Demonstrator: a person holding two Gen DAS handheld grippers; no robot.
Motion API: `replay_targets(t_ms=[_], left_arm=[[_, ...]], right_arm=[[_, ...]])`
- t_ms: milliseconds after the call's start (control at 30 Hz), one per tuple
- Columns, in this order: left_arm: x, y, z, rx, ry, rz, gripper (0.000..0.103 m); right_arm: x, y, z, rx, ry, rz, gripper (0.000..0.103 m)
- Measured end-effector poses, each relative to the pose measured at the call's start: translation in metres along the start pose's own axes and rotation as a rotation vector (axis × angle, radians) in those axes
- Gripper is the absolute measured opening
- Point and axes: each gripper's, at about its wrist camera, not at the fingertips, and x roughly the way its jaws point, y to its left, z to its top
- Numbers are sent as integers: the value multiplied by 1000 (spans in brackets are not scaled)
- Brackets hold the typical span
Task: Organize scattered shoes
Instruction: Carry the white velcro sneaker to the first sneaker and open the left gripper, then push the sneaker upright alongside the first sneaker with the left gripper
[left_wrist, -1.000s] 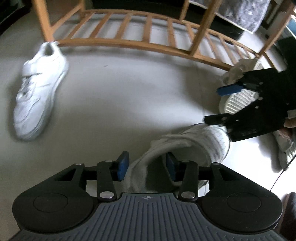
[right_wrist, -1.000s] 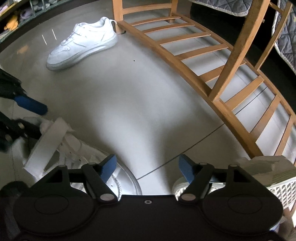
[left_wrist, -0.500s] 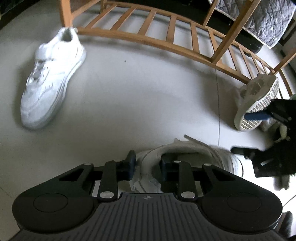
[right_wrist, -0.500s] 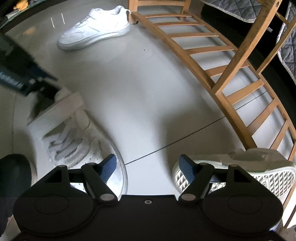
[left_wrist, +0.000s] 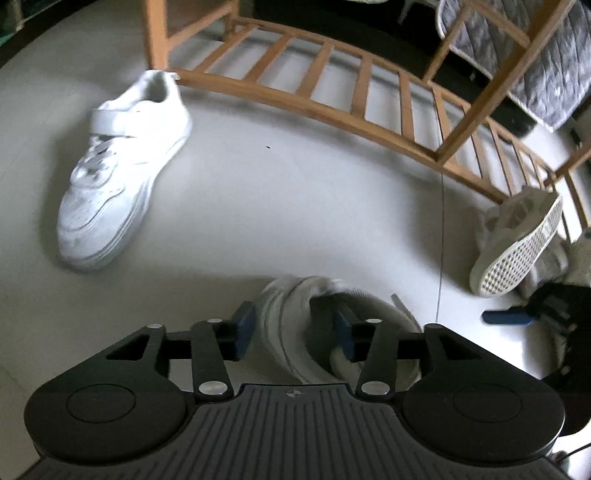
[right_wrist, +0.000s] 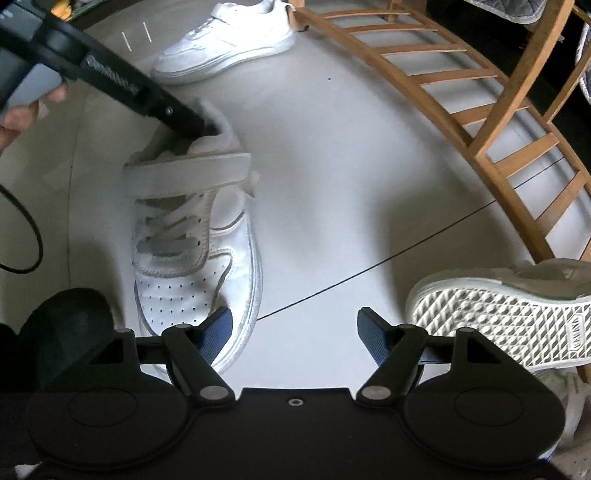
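- Step in hand: left gripper (left_wrist: 291, 328) is letting go of a sneaker (right_wrist: 195, 236) set mid-floor; its jaws are opening, heel collar between them.
- Right gripper (right_wrist: 294, 328) is wide open and empty.
- Next: probably fetch the tipped shoe (right_wrist: 498, 314) by the rack (right_wrist: 480, 110).

open grey floor (left_wrist: 258, 206) lies between the far white sneaker (left_wrist: 122, 166) and the tipped shoe (left_wrist: 517, 251). the wooden rack (left_wrist: 332, 107) fences the far side; a thin black cable (right_wrist: 369, 269) crosses the floor.
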Motion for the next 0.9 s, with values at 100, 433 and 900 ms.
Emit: replay_targets(t_ms=[100,433,900], left_arm=[[-9,2,-5,-41,-3,-9,58],[-14,-19,-14,-13,16,-7,70],[-32,-17,-15,-41,15,-10,71]], right_arm=[[1,4,0,10,7,15,77],[5,17,1,2,11,42,79],[1,24,-12,-43,45,50,79]])
